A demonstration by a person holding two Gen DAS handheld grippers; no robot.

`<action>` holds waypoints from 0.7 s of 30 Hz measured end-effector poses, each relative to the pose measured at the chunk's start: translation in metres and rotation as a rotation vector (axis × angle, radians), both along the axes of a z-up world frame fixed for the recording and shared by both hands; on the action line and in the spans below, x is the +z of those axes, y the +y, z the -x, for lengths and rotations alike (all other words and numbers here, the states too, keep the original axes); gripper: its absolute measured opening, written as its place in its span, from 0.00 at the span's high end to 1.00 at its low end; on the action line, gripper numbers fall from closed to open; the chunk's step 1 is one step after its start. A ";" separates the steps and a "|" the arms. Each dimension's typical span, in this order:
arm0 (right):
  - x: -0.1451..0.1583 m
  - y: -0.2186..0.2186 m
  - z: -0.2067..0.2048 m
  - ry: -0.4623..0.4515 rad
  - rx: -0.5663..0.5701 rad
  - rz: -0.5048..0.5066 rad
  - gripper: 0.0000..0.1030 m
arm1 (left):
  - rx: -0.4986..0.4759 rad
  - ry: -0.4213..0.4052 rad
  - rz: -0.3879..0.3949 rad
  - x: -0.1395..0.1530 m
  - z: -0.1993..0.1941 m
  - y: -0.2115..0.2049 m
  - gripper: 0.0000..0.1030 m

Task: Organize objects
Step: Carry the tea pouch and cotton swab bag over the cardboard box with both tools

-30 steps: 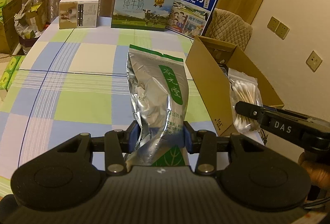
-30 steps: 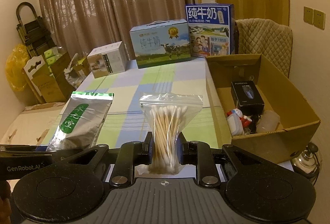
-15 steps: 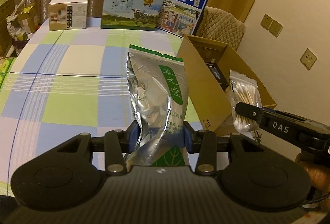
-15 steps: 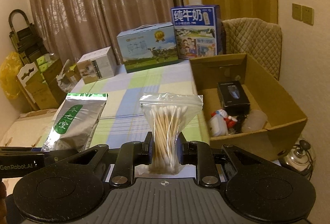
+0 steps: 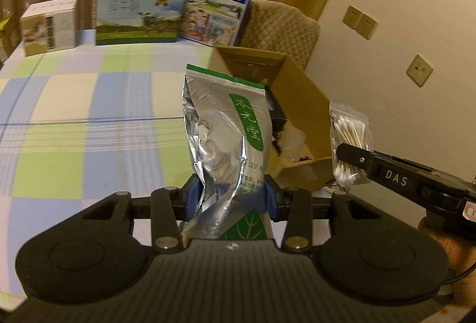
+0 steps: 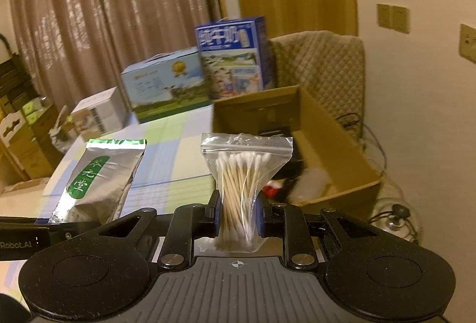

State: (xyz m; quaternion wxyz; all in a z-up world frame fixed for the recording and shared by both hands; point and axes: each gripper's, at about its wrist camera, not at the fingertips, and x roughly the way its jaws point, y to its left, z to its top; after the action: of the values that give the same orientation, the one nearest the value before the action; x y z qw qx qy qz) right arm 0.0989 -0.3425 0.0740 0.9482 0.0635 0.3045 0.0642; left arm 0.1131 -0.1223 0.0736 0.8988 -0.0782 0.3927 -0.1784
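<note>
My left gripper (image 5: 230, 199) is shut on the lower part of a silver foil pouch (image 5: 226, 132) with a green label, held upright above the table. The pouch also shows in the right wrist view (image 6: 98, 177). My right gripper (image 6: 236, 214) is shut on a clear zip bag of cotton swabs (image 6: 242, 174), held upright; the bag also shows in the left wrist view (image 5: 349, 141). An open cardboard box (image 6: 336, 132) stands just ahead and to the right of both, with a black case and small items inside; it also shows in the left wrist view (image 5: 300, 85).
A table with a checked cloth (image 5: 89, 114) carries a white carton (image 5: 49, 25), a green-blue milk carton (image 5: 138, 15) and a blue milk carton (image 5: 218, 15) along its far edge. A quilted chair (image 6: 324, 67) stands behind the cardboard box. A kettle (image 6: 395, 217) sits on the floor.
Both grippers have swung right toward the cardboard box, which now sits closer and more central. Each still holds its item as before.
</note>
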 end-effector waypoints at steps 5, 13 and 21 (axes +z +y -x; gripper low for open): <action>0.005 -0.026 -0.008 -0.009 -0.035 0.017 0.82 | -0.037 -0.002 0.008 0.002 -0.016 -0.028 0.63; 0.011 -0.057 -0.025 -0.016 -0.071 0.037 0.82 | -0.080 -0.005 0.021 0.006 -0.043 -0.071 0.63; 0.006 -0.074 -0.045 -0.008 -0.077 0.048 0.82 | -0.092 -0.002 0.033 0.006 -0.064 -0.101 0.63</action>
State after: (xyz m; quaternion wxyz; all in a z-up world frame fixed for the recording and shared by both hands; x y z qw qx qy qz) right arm 0.1436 -0.4160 0.0800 0.9525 0.0521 0.2993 0.0207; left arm 0.1776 -0.2228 0.0797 0.8885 -0.0748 0.3922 -0.2261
